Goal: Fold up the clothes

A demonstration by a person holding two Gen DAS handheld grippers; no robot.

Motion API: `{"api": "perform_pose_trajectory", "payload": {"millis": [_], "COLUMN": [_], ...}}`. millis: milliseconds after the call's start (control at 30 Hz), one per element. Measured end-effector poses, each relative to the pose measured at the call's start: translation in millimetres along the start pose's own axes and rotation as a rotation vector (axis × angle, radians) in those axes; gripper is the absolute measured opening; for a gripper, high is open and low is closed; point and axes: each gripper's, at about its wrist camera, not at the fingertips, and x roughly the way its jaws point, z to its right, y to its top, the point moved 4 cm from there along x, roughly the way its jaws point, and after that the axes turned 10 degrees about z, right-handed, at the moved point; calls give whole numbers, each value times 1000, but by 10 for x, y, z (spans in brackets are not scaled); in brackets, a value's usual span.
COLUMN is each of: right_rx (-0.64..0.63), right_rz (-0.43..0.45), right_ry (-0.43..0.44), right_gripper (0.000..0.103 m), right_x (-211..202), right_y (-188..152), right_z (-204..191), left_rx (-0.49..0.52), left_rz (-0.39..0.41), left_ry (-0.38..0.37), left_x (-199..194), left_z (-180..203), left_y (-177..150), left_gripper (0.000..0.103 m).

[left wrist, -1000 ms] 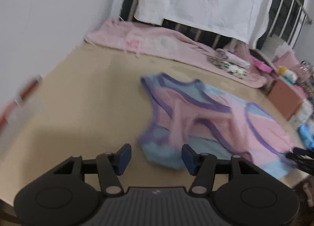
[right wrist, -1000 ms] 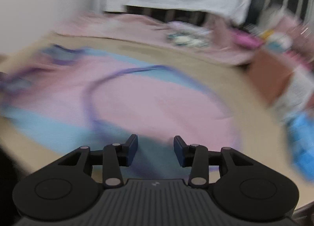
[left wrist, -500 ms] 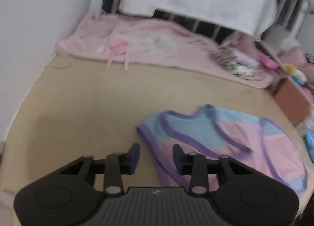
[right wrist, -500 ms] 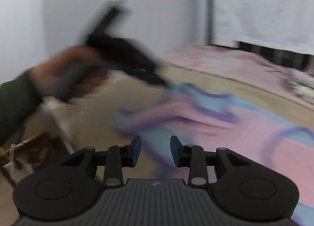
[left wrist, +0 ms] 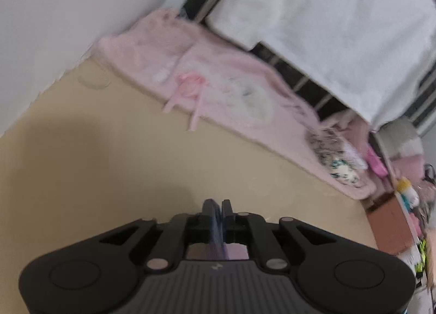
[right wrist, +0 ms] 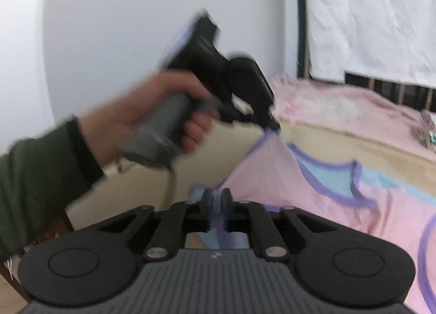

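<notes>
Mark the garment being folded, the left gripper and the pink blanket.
garment point(right wrist: 313, 191): right wrist view, pink body panel.
left gripper point(right wrist: 273, 125): right wrist view, tips pinching the garment's edge.
pink blanket point(left wrist: 223, 79): left wrist view, its middle.

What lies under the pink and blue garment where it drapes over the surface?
Around the pink and blue garment the tan surface shows, so it likely continues beneath. Anything directly underneath is covered by fabric. Both claws pinch the garment's edge.

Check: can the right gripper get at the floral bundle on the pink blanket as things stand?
Probably not. The right gripper is shut on the pink and blue top, so it has no free jaws, and the floral bundle lies across the bed on the pink blanket.
</notes>
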Motion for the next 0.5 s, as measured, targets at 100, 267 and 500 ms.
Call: {"api": "perform_pose_trajectory", "payload": {"millis": [100, 267, 500], "right_rx": [-31, -26, 55], "right_rz": [-19, -45, -81], "right_ry": [7, -21, -14], "right_gripper": [37, 36, 25], "right_x": [-7, -137, -84], "right_y": [-18, -58, -147], "right_z": [-19, 117, 237], "left_rx": [45, 250, 356], "left_rz": [-18, -26, 71], "left_ry": [-32, -159, -98], "left_x": [-146, -832, -1404], "left_z": [-7, 116, 132], "left_y": [-84, -553, -1147], "left_gripper": [44, 45, 43]}}
